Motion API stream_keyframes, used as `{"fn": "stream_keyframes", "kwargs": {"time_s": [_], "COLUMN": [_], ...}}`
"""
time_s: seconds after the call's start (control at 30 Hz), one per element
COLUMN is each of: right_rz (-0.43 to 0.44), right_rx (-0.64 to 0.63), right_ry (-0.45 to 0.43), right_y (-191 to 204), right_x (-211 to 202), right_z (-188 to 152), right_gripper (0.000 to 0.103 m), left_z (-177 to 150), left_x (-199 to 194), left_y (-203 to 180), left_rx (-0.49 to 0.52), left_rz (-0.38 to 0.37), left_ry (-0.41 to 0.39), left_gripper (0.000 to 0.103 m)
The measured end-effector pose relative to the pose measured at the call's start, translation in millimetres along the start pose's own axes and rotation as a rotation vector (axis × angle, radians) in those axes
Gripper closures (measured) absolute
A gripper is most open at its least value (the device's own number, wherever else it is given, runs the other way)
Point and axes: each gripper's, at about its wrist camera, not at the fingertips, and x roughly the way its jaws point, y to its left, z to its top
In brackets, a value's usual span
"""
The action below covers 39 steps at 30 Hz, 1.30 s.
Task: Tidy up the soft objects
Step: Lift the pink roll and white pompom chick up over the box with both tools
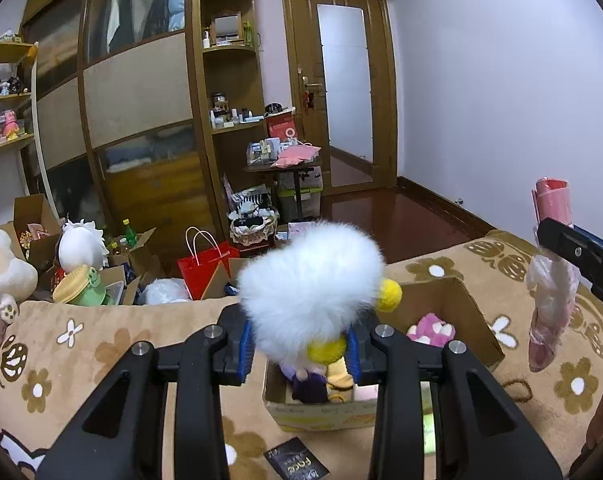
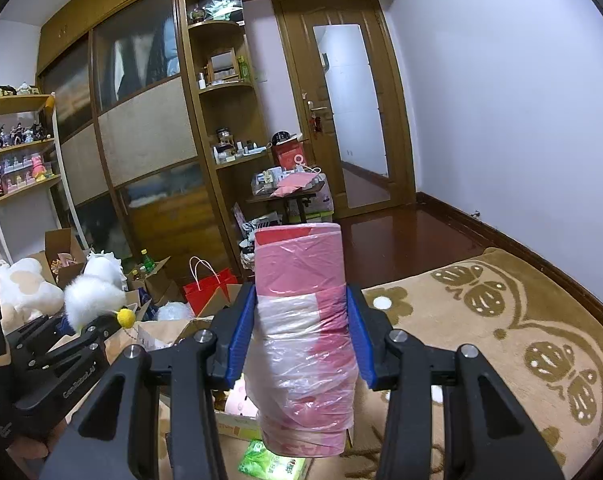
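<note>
Left wrist view: left gripper [image 1: 299, 354] clenched on a white fluffy plush toy [image 1: 311, 276] with 2 yellow pom-poms, blue pads pressing its lower part from both sides. Toy bulging up and forward beyond the fingertips, hiding most of the gap between them. Directly below and just beyond the fingertips, an open cardboard box [image 1: 453, 300] resting on a beige floral blanket [image 1: 101, 352]; inside the box, a pink-and-white plush [image 1: 429, 328] toward the far right corner, plus purple and yellow soft items near the front wall. Toy held above the box, clear of its contents. Dark printed card [image 1: 297, 464] lying flat on the blanket in front of the box.

Right wrist view: right gripper [image 2: 301, 334] grasping a roll of pink plastic bags [image 2: 305, 340], blue pads bearing on its 2 sides about mid-length. Roll upright between the fingers, top end rising above the fingertips, bottom end hanging below them, loose clear film wrapped around the middle. Green packet [image 2: 269, 464] visible beneath the roll on the blanket.

Cross-reference: in the left wrist view, right gripper at the far right edge, roll and film hanging beside the box, not over it; in the right wrist view, left gripper and white toy at lower left.

Background: red paper bag [image 1: 203, 268], more plush toys and boxes on the floor, wooden wardrobe and door.
</note>
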Motion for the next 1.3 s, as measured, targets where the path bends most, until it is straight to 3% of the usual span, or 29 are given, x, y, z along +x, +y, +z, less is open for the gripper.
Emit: {"fn": "stream_keyframes", "kwargs": {"time_s": [0.7, 1.3], "right_rz": [0.044, 0.092], "right_rx": [-0.002, 0.062], "right_ry": [0.012, 0.079], "right_y": [8, 3], "right_x": [41, 79], "right_z": [3, -31], "right_gripper": [0.056, 0.056], "left_z": [-8, -33], "left_x": [42, 83], "left_y": [15, 15], "left_rx": [-0.021, -0.03], "left_rz": [0.005, -0.012], "left_ry": [0.059, 0.233], "left_gripper": [0.069, 0.068]}}
